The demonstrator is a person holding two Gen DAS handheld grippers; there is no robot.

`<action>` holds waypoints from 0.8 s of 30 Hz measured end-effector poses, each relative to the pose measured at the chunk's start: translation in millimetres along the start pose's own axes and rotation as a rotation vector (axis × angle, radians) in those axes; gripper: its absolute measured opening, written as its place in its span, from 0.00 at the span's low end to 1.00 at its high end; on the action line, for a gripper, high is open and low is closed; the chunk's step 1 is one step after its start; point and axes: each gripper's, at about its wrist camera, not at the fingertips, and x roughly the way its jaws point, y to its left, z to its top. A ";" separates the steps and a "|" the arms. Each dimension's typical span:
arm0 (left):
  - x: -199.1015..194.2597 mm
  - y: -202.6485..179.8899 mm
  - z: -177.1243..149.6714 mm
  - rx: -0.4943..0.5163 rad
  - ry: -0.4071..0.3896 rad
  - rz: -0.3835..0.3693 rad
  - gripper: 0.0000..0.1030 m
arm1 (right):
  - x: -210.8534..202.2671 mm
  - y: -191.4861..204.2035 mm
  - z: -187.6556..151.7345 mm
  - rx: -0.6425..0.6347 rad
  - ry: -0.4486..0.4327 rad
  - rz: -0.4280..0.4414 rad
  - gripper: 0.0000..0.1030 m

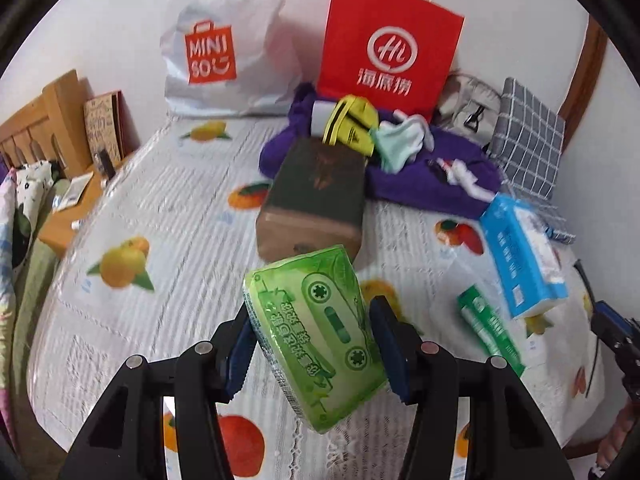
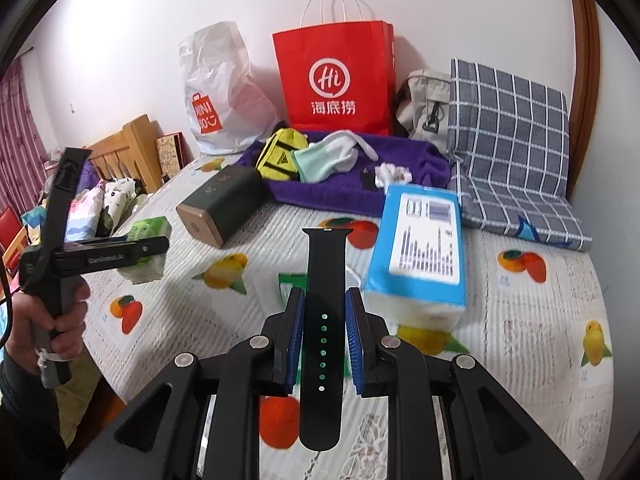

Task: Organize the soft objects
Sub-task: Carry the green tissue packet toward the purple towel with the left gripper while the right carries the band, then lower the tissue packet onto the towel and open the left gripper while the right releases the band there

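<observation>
wrist views low over bed | face wall | share red bag

Home bedroom. A bed is lying under a fruit-print coverlet, its wooden headboard standing against a plain white wall. Shopping bags, one red and one white, are leaning at the wall. A checked pillow is sitting propped nearby. Pink curtains are hanging far left.

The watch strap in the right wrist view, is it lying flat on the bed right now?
No, the black watch strap is pinched between the blue pads of the right gripper, held above the fruit-print bed cover.
</observation>
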 end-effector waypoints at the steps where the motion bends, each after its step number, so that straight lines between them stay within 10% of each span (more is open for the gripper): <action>1: -2.7 -1.6 6.7 0.005 -0.010 0.000 0.51 | 0.9 -0.6 4.2 0.001 -0.005 -0.003 0.20; 24: 35.2 -56.4 130.4 0.080 -0.070 -0.024 0.51 | 65.8 -45.4 127.1 0.056 -0.069 -0.033 0.20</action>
